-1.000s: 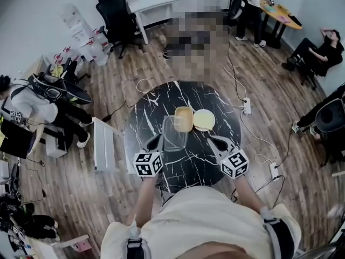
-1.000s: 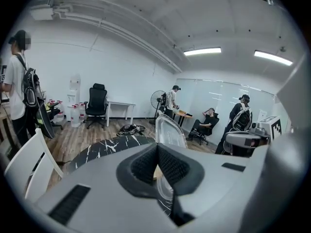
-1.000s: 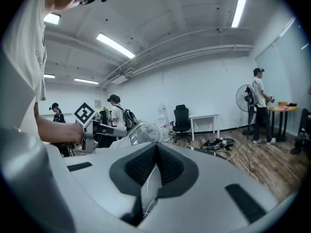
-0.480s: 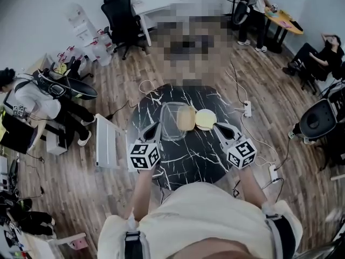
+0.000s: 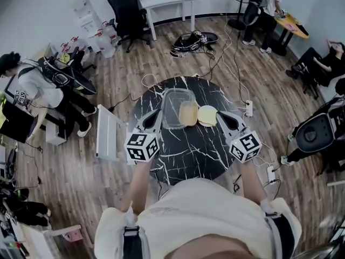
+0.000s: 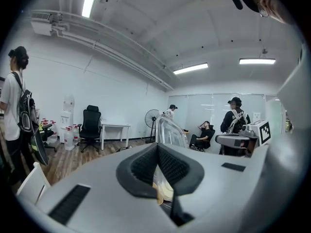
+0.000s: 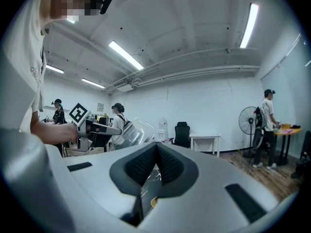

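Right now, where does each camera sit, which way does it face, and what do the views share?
Head view: on the person's head, looking steeply down at the black table and clear container; shows torso, forearms, left claw, right claw.
Left gripper view: rides the left claw, looking along its jaws toward the far wall; right claw at right.
Right gripper view: rides the right claw, facing likewise; torso at left.
Shared: all three show the clear container.
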Demonstrator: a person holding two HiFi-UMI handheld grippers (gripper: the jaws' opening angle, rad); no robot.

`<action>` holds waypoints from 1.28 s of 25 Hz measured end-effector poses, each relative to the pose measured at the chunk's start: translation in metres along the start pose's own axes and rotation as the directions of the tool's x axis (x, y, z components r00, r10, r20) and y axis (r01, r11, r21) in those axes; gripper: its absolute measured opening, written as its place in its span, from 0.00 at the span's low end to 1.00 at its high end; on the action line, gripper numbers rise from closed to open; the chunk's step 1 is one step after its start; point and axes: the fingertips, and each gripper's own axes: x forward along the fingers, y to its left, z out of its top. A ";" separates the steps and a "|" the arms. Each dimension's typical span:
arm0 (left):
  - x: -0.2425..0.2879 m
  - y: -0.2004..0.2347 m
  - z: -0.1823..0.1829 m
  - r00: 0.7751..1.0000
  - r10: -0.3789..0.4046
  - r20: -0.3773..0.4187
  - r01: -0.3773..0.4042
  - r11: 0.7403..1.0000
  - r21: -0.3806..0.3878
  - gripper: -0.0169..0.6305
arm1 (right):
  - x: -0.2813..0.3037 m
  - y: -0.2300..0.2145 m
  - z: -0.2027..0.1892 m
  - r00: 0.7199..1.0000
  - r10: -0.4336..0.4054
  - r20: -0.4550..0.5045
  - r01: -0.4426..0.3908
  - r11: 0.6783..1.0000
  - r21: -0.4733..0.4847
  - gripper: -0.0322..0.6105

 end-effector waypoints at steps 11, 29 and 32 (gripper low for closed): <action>-0.007 -0.011 0.018 0.999 -0.002 0.054 0.002 1.000 0.008 0.05 | 0.001 0.014 0.016 0.999 0.026 0.030 -0.026 0.999 -0.021 0.06; -0.002 -0.008 -0.009 1.000 0.029 0.009 -0.029 1.000 -0.008 0.05 | -0.011 0.004 0.005 0.999 -0.026 0.021 0.026 1.000 0.002 0.06; -0.004 -0.009 -0.011 1.000 0.031 0.001 -0.031 1.000 -0.001 0.05 | -0.012 0.006 0.005 1.000 -0.020 0.018 0.020 1.000 -0.005 0.06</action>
